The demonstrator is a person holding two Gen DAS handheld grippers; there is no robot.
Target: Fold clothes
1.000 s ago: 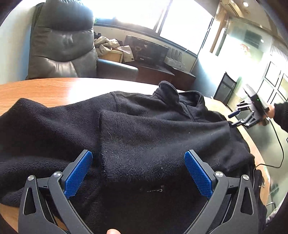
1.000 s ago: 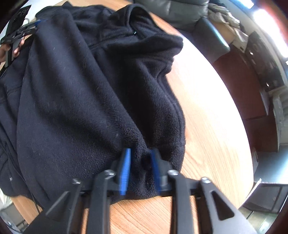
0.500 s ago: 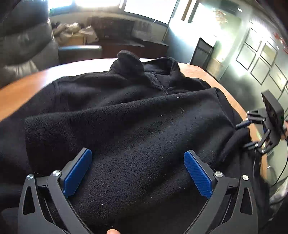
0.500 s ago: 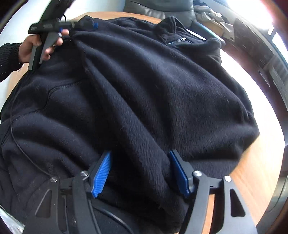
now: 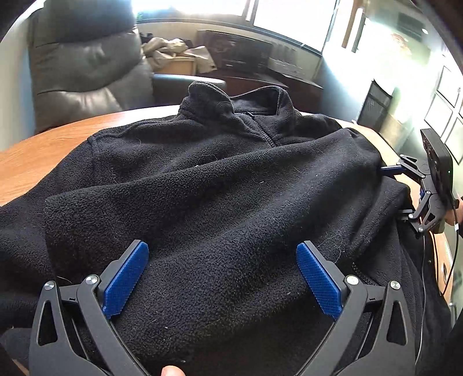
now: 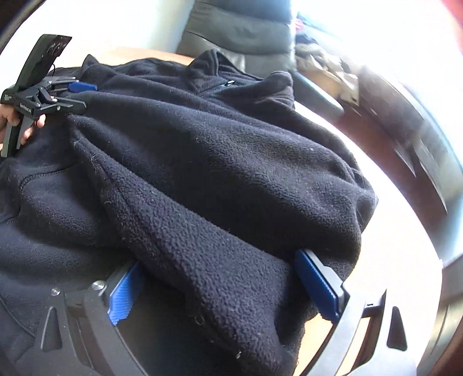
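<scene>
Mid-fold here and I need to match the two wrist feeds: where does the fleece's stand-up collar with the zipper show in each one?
Left wrist view: the collar stands at top centre, just before the leather chair.
Right wrist view: the collar sits at top centre, left of the zipper pull.
Shared landmark: the leather chair, behind the collar in both views.

Fleece: black fleece jacket [image 6: 220,162] lies bunched on wooden table [image 6: 385,260].
Right gripper [image 6: 228,292]: jaws wide, just opening, fold lying loose between them.
Left gripper [image 6: 79,97]: at the jacket's far edge.
</scene>
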